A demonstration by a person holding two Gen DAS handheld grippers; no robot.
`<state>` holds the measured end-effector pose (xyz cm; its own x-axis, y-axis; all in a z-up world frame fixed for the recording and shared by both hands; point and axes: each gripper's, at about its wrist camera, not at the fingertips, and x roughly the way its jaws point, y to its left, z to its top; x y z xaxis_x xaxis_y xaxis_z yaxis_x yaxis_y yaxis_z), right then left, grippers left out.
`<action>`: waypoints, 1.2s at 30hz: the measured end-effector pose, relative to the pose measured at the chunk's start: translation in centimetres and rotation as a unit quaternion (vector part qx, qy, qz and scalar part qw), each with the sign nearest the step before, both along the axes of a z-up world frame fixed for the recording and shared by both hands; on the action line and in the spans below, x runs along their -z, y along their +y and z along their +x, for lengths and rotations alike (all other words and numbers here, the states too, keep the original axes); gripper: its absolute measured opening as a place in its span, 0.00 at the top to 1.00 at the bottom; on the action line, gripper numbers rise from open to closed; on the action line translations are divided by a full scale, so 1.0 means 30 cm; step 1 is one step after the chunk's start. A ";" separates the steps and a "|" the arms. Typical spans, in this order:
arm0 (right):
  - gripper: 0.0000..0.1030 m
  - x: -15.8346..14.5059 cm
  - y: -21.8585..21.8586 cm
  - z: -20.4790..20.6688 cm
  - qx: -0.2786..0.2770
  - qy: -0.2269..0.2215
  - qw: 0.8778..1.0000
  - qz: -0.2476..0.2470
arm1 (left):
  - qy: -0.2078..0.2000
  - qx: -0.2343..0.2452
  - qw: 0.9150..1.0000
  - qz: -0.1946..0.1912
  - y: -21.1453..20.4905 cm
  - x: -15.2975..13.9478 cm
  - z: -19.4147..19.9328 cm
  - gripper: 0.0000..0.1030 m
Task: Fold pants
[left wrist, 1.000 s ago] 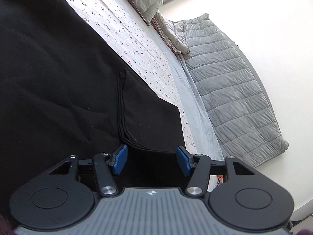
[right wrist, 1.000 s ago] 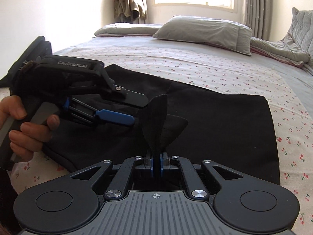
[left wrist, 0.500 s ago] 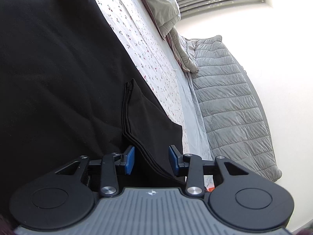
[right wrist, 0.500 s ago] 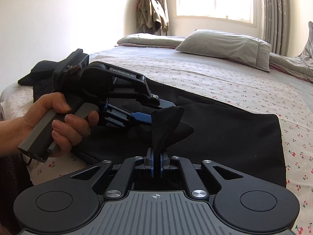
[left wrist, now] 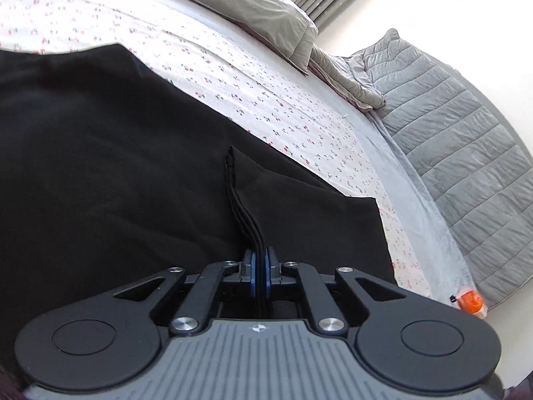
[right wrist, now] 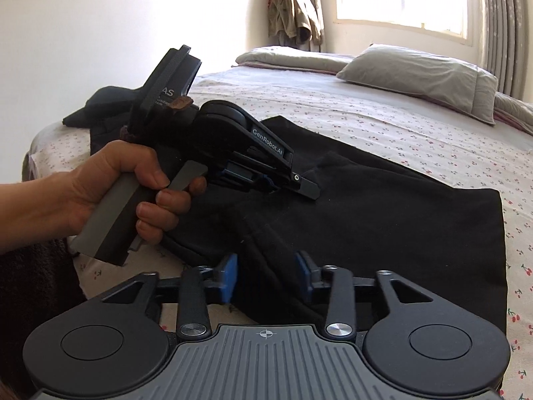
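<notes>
Black pants (left wrist: 116, 166) lie spread on the bed, also in the right wrist view (right wrist: 383, 210). My left gripper (left wrist: 260, 275) is shut on a stacked edge of the pants (left wrist: 246, 220), which rises as a ridge from its blue pads. In the right wrist view the left gripper (right wrist: 286, 186) is held by a hand and pinches the fabric near the pants' near edge. My right gripper (right wrist: 266, 275) is open, its blue pads (right wrist: 230, 276) apart on either side of a fold of the pants.
The bed has a cherry-print sheet (left wrist: 266, 100), grey pillows (right wrist: 416, 73) at the head and a grey quilted cover (left wrist: 466, 166) on the right. Dark clothes (right wrist: 103, 106) lie at the left corner. A small orange object (left wrist: 469, 300) sits by the bed's edge.
My left gripper closed on the stacked pants edge. My right gripper opened and let go of the fabric it was pinching. The left gripper rose higher.
</notes>
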<state>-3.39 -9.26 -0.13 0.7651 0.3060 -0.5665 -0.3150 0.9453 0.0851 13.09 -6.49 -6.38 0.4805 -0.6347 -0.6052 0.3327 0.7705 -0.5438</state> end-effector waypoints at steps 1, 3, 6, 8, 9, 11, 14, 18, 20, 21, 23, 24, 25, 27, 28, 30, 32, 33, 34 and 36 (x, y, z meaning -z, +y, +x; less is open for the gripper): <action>0.38 -0.012 -0.009 -0.002 -0.001 -0.003 1.000 0.010 | -0.006 -0.001 1.000 0.017 0.011 -0.014 0.003 0.95; 0.38 -0.029 -0.033 0.001 0.005 -0.004 0.999 0.033 | -0.012 -0.003 0.999 0.040 0.042 -0.032 0.012 0.95; 0.34 -0.032 -0.069 0.025 0.038 0.006 0.998 0.048 | -0.027 -0.007 0.997 0.076 0.096 -0.062 0.024 0.95; 0.34 -0.021 -0.083 0.053 0.064 0.023 0.997 0.047 | -0.041 -0.015 0.994 0.104 0.135 -0.083 0.031 0.95; 0.34 -0.012 -0.084 0.067 0.075 0.033 0.996 0.043 | -0.048 -0.019 0.992 0.117 0.158 -0.089 0.032 0.95; 0.34 0.012 -0.086 0.102 0.106 0.062 0.992 0.030 | -0.056 -0.031 0.988 0.140 0.199 -0.100 0.039 0.95; 0.34 0.042 -0.086 0.138 0.124 0.090 0.988 0.031 | -0.068 -0.051 0.981 0.173 0.291 -0.113 0.048 0.95; 0.34 0.046 -0.056 0.172 0.124 0.100 0.987 0.037 | -0.069 -0.084 0.974 0.196 0.410 -0.130 0.054 0.95; 0.33 0.043 -0.037 0.189 0.120 0.101 0.987 0.040 | -0.071 -0.106 0.969 0.210 0.475 -0.142 0.057 0.95; 0.32 0.043 -0.027 0.196 0.119 0.102 0.987 0.042 | -0.072 -0.114 0.967 0.216 0.503 -0.146 0.059 0.95; 0.31 0.040 -0.008 0.214 0.115 0.103 0.987 0.045 | -0.071 -0.134 0.962 0.227 0.559 -0.154 0.062 0.95; 0.30 0.037 0.002 0.225 0.113 0.103 0.987 0.046 | -0.070 -0.145 0.959 0.235 0.582 -0.159 0.062 0.95; 0.30 0.036 0.011 0.231 0.110 0.103 0.987 0.047 | -0.069 -0.156 0.955 0.241 0.606 -0.166 0.066 0.95; 0.30 0.036 0.028 0.251 0.105 0.104 0.988 0.048 | -0.069 -0.173 0.950 0.251 0.658 -0.172 0.067 0.95; 0.30 0.037 0.038 0.259 0.103 0.104 0.988 0.048 | -0.068 -0.180 0.948 0.254 0.681 -0.175 0.067 0.95; 0.30 0.038 0.051 0.276 0.098 0.106 0.988 0.050 | -0.067 -0.194 0.944 0.258 0.724 -0.182 0.070 0.95; 0.30 0.040 0.065 0.288 0.094 0.108 0.988 0.051 | -0.065 -0.206 0.940 0.264 0.749 -0.191 0.081 0.95; 0.30 0.040 0.071 0.294 0.092 0.109 0.988 0.052 | -0.065 -0.211 0.938 0.268 0.777 -0.191 0.089 0.95; 0.30 0.039 0.076 0.302 0.091 0.110 0.988 0.052 | -0.064 -0.216 0.936 0.270 0.801 -0.191 0.097 0.95; 0.30 0.041 0.083 0.310 0.089 0.112 0.988 0.054 | -0.063 -0.224 0.933 0.276 0.831 -0.189 0.101 0.95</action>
<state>5.92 -6.77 -1.37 0.6722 0.2458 -0.6984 -0.1061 0.9655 0.2377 16.12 18.44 -0.70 0.7118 0.0384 -0.7013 -0.0560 0.9984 -0.0022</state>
